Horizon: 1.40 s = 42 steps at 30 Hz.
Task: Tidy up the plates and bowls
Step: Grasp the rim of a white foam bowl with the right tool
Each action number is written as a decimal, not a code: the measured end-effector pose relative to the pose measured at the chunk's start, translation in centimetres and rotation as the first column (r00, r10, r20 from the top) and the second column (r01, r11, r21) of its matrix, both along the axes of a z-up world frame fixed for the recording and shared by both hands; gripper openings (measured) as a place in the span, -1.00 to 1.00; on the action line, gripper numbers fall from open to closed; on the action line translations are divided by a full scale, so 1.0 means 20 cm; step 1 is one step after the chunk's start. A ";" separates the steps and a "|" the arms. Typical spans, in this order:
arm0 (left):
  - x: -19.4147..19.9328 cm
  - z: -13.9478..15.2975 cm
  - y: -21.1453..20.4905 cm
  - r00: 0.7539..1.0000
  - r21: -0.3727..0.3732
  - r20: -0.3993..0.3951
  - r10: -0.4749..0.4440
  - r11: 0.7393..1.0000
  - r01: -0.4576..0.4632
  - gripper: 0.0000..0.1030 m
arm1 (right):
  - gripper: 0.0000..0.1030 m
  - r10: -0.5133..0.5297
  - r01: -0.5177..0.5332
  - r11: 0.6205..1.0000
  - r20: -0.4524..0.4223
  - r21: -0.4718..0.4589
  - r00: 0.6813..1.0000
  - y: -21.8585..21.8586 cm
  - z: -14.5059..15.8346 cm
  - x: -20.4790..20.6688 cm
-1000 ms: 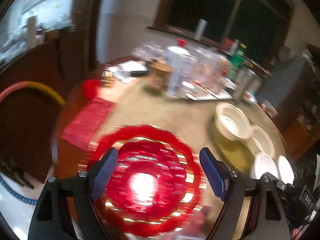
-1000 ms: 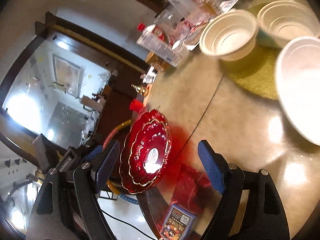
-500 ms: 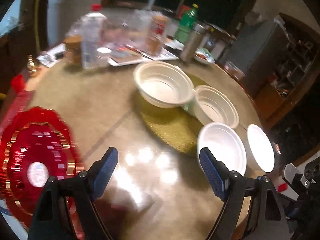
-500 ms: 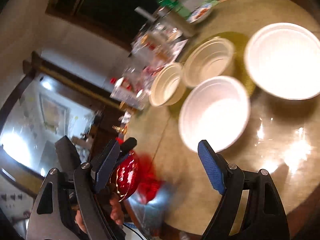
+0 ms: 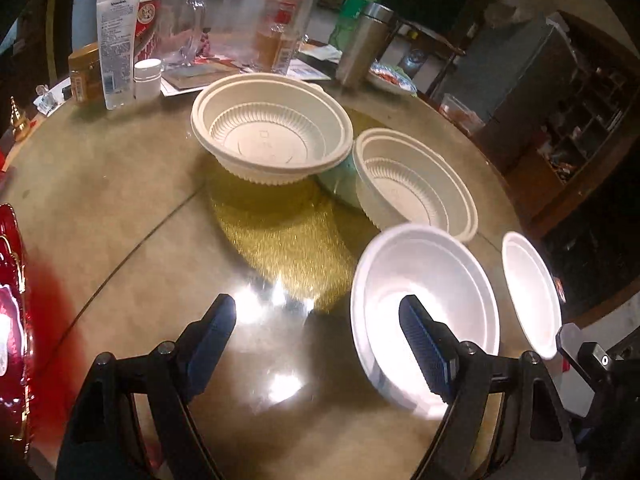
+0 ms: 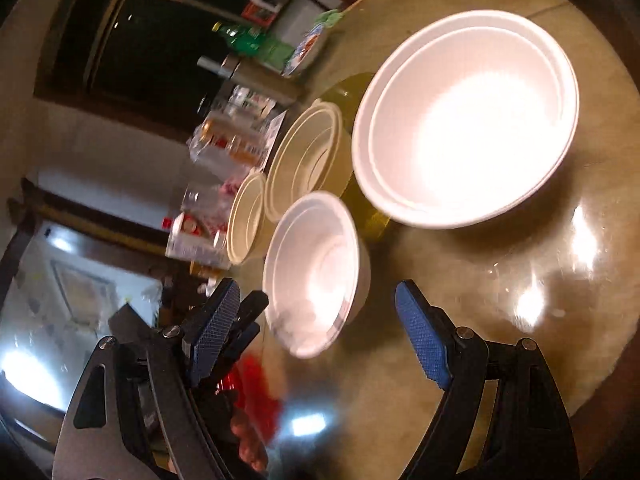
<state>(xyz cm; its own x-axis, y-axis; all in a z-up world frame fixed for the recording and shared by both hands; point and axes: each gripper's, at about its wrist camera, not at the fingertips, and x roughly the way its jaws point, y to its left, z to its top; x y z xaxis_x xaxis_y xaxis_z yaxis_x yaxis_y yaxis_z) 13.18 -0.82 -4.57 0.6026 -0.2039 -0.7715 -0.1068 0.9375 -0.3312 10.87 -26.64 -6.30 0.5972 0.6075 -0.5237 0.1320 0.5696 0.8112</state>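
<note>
Two cream ribbed bowls, a large one (image 5: 272,136) and a smaller one (image 5: 416,188), sit on the round table by a gold mat (image 5: 288,236). A white bowl (image 5: 424,300) lies near my open, empty left gripper (image 5: 316,332), its right fingertip over the bowl. Another white bowl (image 5: 530,292) sits at the right edge. A red plate (image 5: 12,320) shows at far left. In the right wrist view my open, empty right gripper (image 6: 316,316) frames the nearer white bowl (image 6: 316,268); a bigger white bowl (image 6: 464,116) lies beyond.
Bottles, a glass jug (image 5: 188,24), a steel flask (image 5: 360,48), jars and packets crowd the far side of the table. A dark cabinet (image 5: 560,112) stands to the right. The table edge (image 6: 600,320) runs close on the right in the right wrist view.
Both grippers have swung away from the red plate toward the bowls. The plate has slid to the left edge of the left wrist view. The white bowls are nearer to both grippers.
</note>
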 end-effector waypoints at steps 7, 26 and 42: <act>0.01 -0.02 -0.03 0.999 -0.011 0.035 0.002 1.000 -0.002 0.62 | 0.58 -0.005 0.005 1.000 -0.005 -0.028 1.000 0.05 -0.07 0.07; 0.06 -0.12 -0.12 0.994 0.087 -0.009 -0.111 0.990 0.111 -0.50 | -0.50 0.024 -0.026 0.979 -0.013 -0.201 1.000 0.11 -0.11 0.11; 0.02 -0.09 -0.16 0.987 0.102 0.029 -0.158 0.983 0.154 -0.78 | -0.84 0.051 -0.049 0.979 0.004 -0.199 0.999 0.14 -0.12 0.10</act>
<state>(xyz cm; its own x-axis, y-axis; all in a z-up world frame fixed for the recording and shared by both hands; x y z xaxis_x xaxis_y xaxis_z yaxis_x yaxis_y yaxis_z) 13.67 -3.96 -6.45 0.5980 -0.2214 -0.7703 0.0537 0.9700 -0.2371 12.80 -23.84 -8.75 0.5735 0.5214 -0.6318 0.0925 0.7251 0.6824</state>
